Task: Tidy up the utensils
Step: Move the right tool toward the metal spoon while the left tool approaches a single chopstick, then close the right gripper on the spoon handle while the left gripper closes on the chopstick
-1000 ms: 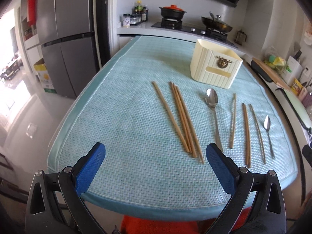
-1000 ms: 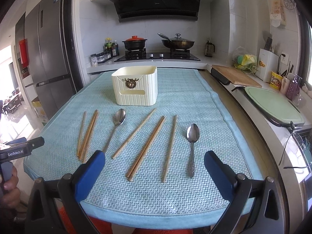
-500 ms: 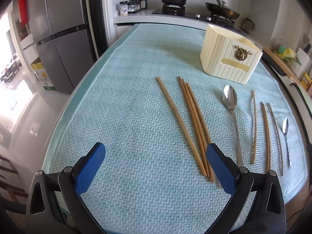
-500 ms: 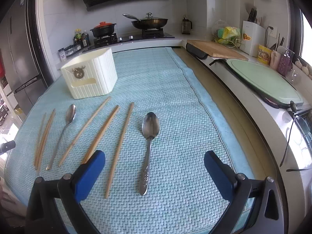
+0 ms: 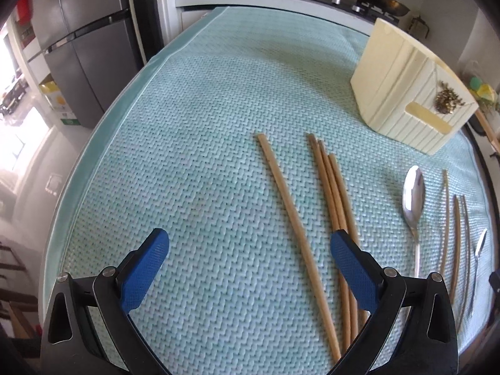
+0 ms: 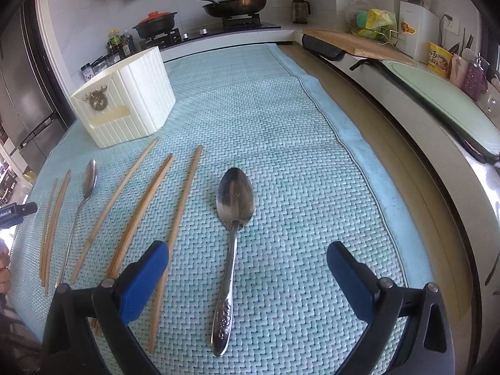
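Note:
My left gripper [image 5: 248, 254] is open and empty, low over the teal mat [image 5: 200, 143]. A single wooden chopstick [image 5: 295, 228] runs between its blue pads, with a bundle of three chopsticks [image 5: 336, 206] under the right pad. A long steel spoon [image 5: 413, 197] lies further right. My right gripper [image 6: 247, 261] is open and empty, with a short steel spoon [image 6: 232, 234] lying between its pads. Several chopsticks [image 6: 184, 190] lie left of that spoon. The cream utensil holder [image 5: 409, 93] stands upright at the back; it also shows in the right wrist view [image 6: 125, 103].
More chopsticks [image 5: 456, 237] lie at the mat's right side. A stove with a red-lidded pot [image 6: 156, 25] and a pan [image 6: 234, 4] stands behind the mat. A fridge [image 5: 81, 43] is at the left. A counter with a cutting board [image 6: 356, 43] runs along the right.
Both grippers have moved forward and down toward the mat. The left one now straddles the single chopstick; the right one now straddles the short spoon. Both stayed open.

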`<state>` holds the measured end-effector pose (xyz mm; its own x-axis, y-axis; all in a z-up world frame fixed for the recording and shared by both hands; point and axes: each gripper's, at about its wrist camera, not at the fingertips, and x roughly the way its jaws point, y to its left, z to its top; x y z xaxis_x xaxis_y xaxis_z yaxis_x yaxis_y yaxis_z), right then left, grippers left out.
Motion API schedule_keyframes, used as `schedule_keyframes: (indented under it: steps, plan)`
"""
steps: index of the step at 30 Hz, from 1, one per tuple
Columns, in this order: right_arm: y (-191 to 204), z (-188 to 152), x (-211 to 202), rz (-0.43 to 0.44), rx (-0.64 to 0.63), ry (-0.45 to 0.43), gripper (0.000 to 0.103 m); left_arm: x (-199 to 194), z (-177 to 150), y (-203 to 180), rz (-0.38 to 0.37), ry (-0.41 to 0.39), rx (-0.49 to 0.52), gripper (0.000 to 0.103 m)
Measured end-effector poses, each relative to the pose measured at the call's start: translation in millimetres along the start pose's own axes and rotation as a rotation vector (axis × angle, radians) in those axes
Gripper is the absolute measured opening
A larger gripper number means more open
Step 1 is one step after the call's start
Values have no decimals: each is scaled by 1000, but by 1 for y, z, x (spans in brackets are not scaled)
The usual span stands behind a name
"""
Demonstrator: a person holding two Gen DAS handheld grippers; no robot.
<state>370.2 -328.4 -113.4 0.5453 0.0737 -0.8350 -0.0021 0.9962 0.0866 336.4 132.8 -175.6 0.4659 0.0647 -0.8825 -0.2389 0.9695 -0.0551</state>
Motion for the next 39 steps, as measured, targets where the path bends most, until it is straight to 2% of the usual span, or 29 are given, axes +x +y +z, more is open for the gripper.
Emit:
schedule_keyframes:
  steps: [6, 11, 17, 25, 27, 28, 30, 31, 32, 33, 34, 35, 36, 39]
  plan:
    - [1, 8, 14, 11, -9, 26, 103, 28, 19, 1, 4, 52, -40, 103]
    - [3, 15, 36, 6, -4, 70, 102, 47, 38, -10, 56, 62, 7, 103]
    - [17, 22, 51, -26, -56, 94, 101, 61, 61, -8, 34, 77, 36, 103]
    - [23, 32, 66, -71, -105, 138, 101, 81, 104, -9, 5, 179, 111, 103]
    - [22, 36, 67, -73, -106, 140, 96, 89, 117, -9, 14, 224, 101, 103]
    - [22, 41, 68, -72, -106, 139, 89, 93, 125, -8, 18, 238, 94, 103]
    - [20, 50, 69, -74, -103, 142, 76, 96, 137, -11, 20, 235, 85, 95]
    - [17, 54, 69, -76, -101, 144, 65, 94, 141, -15, 17, 226, 89, 83]
    - [17, 58, 68, -81, -99, 144, 56, 92, 144, -20, 6, 223, 93, 65]
    - [15, 59, 69, -76, -96, 144, 49, 91, 148, -24, 6, 217, 100, 56]
    - [13, 60, 70, -75, -94, 143, 41, 90, 152, -26, 6, 218, 108, 39]
    - [12, 62, 70, -74, -91, 139, 38, 91, 156, -28, -6, 218, 111, 22]
    - [11, 64, 71, -63, -85, 141, 38, 92, 159, -29, -27, 219, 108, 12]
    - [6, 67, 72, -42, -70, 138, 38, 94, 167, -27, -95, 214, 80, 5]
